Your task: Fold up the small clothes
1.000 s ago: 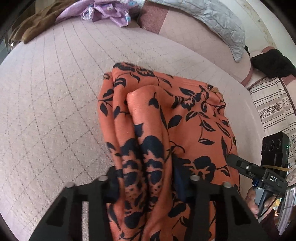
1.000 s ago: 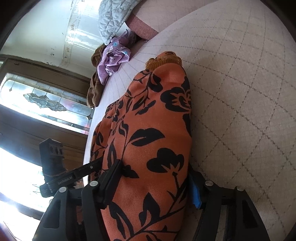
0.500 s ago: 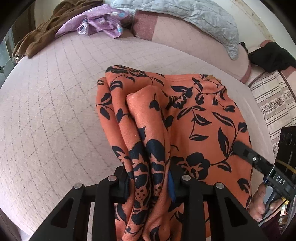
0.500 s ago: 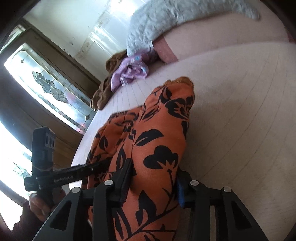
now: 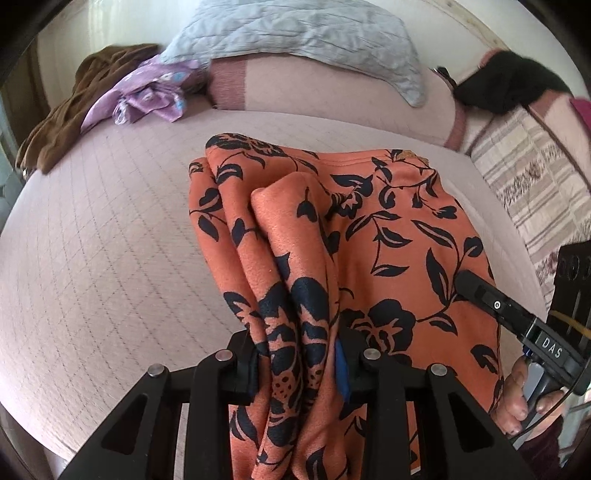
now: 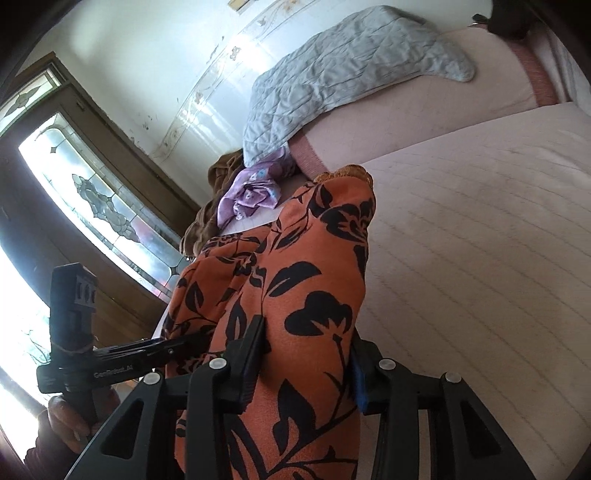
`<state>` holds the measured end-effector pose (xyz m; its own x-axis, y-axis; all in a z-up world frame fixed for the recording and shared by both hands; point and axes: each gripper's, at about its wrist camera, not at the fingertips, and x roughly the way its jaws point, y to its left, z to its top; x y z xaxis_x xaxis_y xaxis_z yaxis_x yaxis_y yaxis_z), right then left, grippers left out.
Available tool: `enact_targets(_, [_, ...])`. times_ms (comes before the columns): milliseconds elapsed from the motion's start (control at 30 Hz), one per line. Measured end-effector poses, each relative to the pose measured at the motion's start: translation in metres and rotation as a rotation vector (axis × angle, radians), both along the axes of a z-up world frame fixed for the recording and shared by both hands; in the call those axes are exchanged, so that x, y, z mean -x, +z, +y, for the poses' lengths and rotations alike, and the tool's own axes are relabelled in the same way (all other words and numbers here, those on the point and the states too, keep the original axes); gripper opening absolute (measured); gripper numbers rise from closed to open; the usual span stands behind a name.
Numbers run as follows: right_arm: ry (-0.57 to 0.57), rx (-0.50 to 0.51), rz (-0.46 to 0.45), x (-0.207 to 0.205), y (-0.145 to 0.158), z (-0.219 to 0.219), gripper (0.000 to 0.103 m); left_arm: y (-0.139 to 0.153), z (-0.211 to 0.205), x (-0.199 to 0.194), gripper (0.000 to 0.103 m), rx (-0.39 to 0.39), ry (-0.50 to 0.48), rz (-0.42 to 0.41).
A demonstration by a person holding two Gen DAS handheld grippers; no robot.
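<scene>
1. Orange garment (image 5: 388, 236) with a black flower print hung bunched between both grippers, its far edge on or just above the pink quilted bed (image 5: 110, 240); contact could not be told.
2. Left gripper (image 5: 299, 362) was pinching a thick gathered fold of the garment; its jaws had just been closing, cloth between them.
3. Right gripper (image 6: 306, 365) was pinching another fold of the same garment; its jaws had just been closing too, cloth between them.
4. Each wrist view showed the other gripper gripped by a hand (image 5: 517, 398) at the frame edge.
5. At the head of the bed: grey quilted blanket (image 5: 303, 33), purple cloth (image 5: 147, 92), brown cloth (image 5: 66, 110).
6. Stained-glass window (image 6: 96, 206) stood at left in the right wrist view.
</scene>
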<state>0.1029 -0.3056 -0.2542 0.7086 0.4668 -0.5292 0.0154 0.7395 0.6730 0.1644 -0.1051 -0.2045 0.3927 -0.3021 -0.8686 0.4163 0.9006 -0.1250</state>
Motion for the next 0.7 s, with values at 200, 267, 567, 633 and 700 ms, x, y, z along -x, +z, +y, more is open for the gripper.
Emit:
enact_targets(200, [-0.022,-0.011,0.066,0.012,-0.019,-0.006,0.042,-0.017,-0.015,0.0,0.033,-0.067,-0.013,0.011])
enact_targets(267, [-0.024,-0.001,0.082,0.014,-0.024,-0.005,0.042,-0.024,-0.017,0.0,0.033,-0.086,-0.009,0.016])
enact_targets(567, [-0.035,-0.017,0.178,0.011,-0.056,0.002,0.043,-0.048,-0.016,0.002,0.037,-0.195,0.008,-0.027])
enact_targets(633, [-0.051,-0.029,0.21,0.009,-0.064,0.0,0.051,-0.05,-0.017,0.003,0.042,-0.216,0.011,-0.047])
enact_targets(700, [-0.074,-0.058,0.251,0.009,-0.072,-0.003,0.061,-0.05,-0.018,0.007,0.046,-0.238,0.004,-0.07])
